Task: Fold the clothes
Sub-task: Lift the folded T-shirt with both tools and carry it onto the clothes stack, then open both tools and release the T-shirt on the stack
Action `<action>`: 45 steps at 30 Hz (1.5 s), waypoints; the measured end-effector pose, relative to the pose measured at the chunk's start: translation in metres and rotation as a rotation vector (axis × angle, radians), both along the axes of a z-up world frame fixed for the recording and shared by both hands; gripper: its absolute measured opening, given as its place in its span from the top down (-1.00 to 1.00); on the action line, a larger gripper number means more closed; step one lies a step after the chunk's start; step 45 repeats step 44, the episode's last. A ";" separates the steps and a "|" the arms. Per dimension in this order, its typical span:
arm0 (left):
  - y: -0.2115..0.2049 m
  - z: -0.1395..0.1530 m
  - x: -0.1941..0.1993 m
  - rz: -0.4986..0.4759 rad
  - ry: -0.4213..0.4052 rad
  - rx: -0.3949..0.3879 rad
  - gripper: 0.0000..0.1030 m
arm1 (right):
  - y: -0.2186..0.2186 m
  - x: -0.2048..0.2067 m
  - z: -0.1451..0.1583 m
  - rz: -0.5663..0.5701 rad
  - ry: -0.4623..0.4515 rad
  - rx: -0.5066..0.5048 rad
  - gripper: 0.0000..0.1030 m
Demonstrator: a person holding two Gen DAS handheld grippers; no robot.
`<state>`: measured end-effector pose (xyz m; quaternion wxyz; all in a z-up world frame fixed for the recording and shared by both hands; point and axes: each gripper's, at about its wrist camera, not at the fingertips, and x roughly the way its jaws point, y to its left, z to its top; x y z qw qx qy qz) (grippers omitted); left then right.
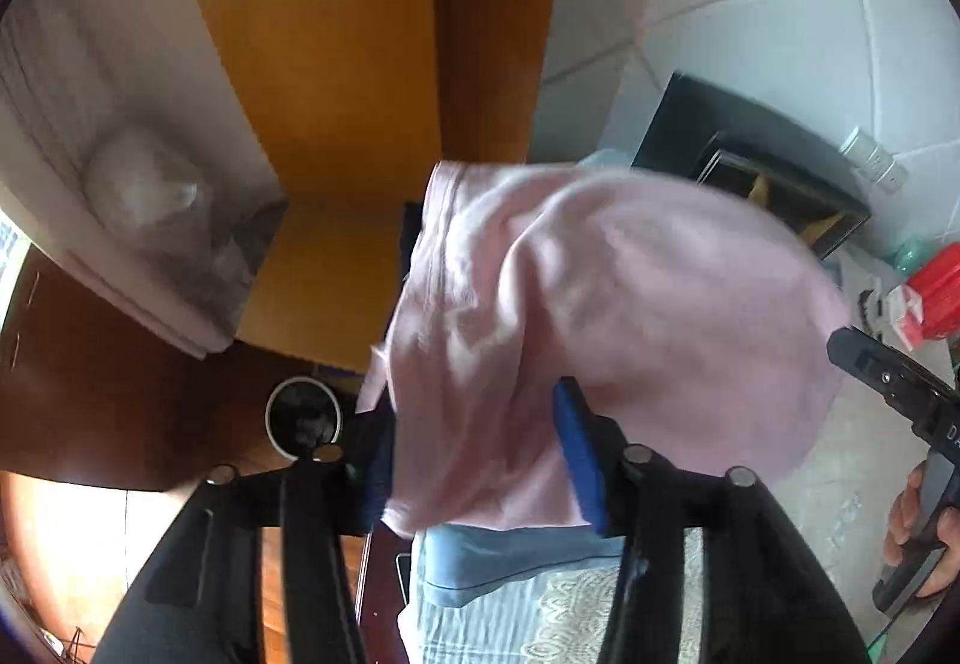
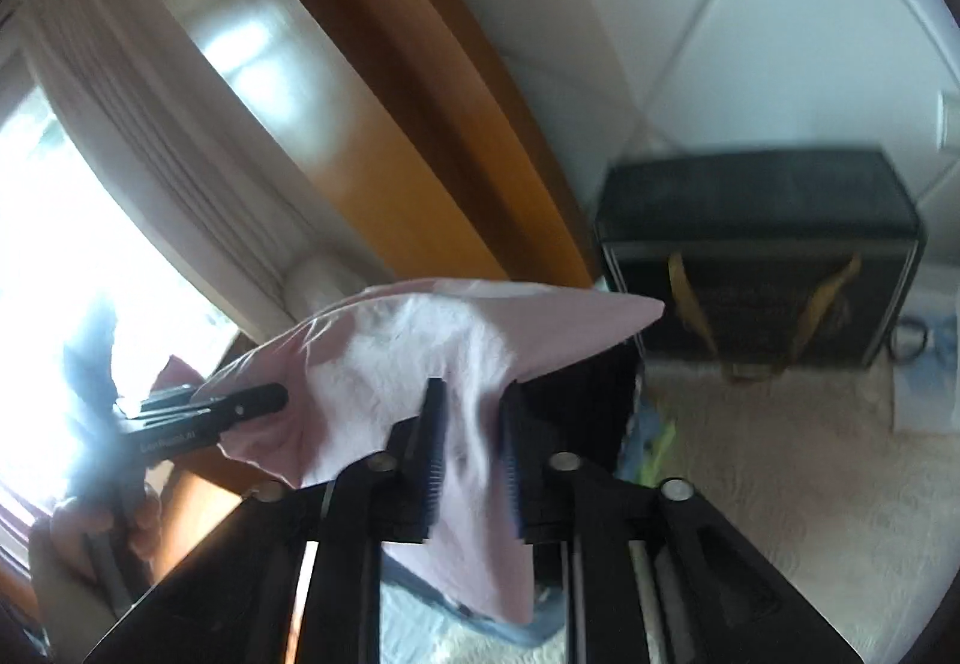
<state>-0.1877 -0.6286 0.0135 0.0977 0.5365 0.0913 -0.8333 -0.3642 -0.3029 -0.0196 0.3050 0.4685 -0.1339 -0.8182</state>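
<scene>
Pink garment (image 1: 600, 316) hangs in the air above the bed (image 2: 780, 484), pinched between the pads of both the left gripper (image 1: 480, 454) and the right gripper (image 2: 474, 442). Judged step: lift and spread. Next move calls for drawing the grippers apart, then lowering the cloth flat.

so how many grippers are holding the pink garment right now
2. The left gripper grips the pink garment at the lower centre of its own view; the right gripper grips another part, lower centre of its view. None looks hidden.
</scene>
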 end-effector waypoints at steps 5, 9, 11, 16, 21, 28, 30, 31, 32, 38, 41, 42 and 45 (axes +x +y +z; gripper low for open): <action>-0.009 -0.010 0.013 -0.003 0.067 0.012 -1.00 | -0.004 0.005 -0.045 -0.007 -0.061 0.083 -0.99; 0.008 0.003 0.027 -0.037 0.117 -0.015 -1.00 | -0.008 0.020 -0.031 0.015 0.024 0.163 -0.98; 0.023 0.011 0.034 -0.054 0.144 -0.064 -1.00 | -0.009 0.033 -0.021 0.024 0.073 0.207 -0.98; 0.063 0.029 0.055 -0.057 0.210 -0.205 -1.00 | -0.018 0.063 0.004 0.041 0.167 0.293 -0.98; 0.066 0.020 0.051 -0.061 0.152 -0.111 -1.00 | -0.019 0.087 0.012 0.036 0.192 0.324 -0.98; 0.064 0.014 0.049 -0.054 0.142 -0.053 -1.00 | -0.014 0.105 0.019 0.024 0.189 0.331 -0.98; 0.065 0.014 0.048 -0.064 0.135 -0.057 -1.00 | -0.014 0.105 0.017 0.020 0.186 0.330 -0.98; 0.065 0.013 0.048 -0.070 0.132 -0.057 -1.00 | -0.014 0.106 0.017 0.018 0.188 0.330 -0.98; 0.066 0.013 0.047 -0.073 0.134 -0.059 -1.00 | -0.014 0.106 0.018 0.014 0.190 0.328 -0.98; 0.069 0.011 0.047 -0.083 0.134 -0.104 -1.00 | -0.016 0.109 0.020 0.012 0.197 0.332 -0.98; 0.067 0.011 0.049 -0.075 0.144 -0.107 -1.00 | -0.018 0.110 0.019 0.011 0.198 0.340 -0.98; 0.066 0.012 0.050 -0.077 0.147 -0.107 -1.00 | -0.018 0.110 0.019 0.011 0.199 0.341 -0.98; 0.067 0.012 0.052 -0.083 0.150 -0.106 -1.00 | -0.019 0.110 0.019 0.011 0.199 0.343 -0.98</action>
